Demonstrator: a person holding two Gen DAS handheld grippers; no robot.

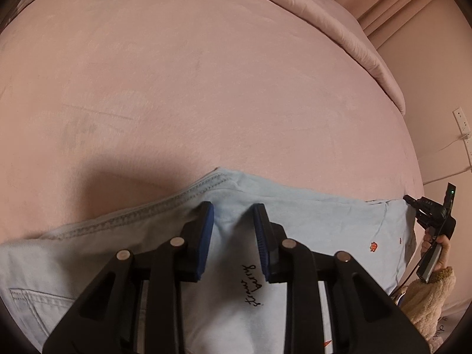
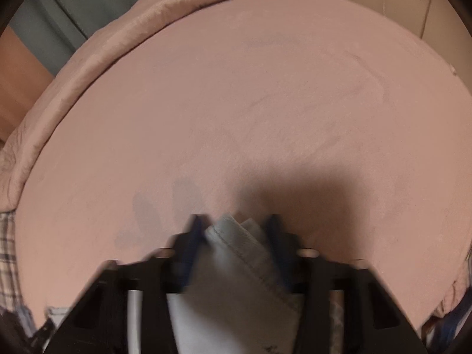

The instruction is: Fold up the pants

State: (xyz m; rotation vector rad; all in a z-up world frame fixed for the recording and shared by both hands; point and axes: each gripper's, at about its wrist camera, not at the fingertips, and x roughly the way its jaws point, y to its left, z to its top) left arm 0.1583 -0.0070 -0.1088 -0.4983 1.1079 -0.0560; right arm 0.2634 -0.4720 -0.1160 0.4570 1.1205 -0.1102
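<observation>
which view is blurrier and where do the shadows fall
Right wrist view: motion-smeared, right tool and pants soft, shadow on the pink bed cover just beyond. Left wrist view: sharp, left tool crisp, shadow to its left; both show fisheye bending.

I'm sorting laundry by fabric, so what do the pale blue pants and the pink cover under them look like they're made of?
The pants look like light-wash denim: matte woven cotton, thick stitched seams, a jeans-style pocket. The pink cover looks like soft, brushed, fleece-like fabric, matte with faint nap marks; the exact fibre can't be told.
</observation>
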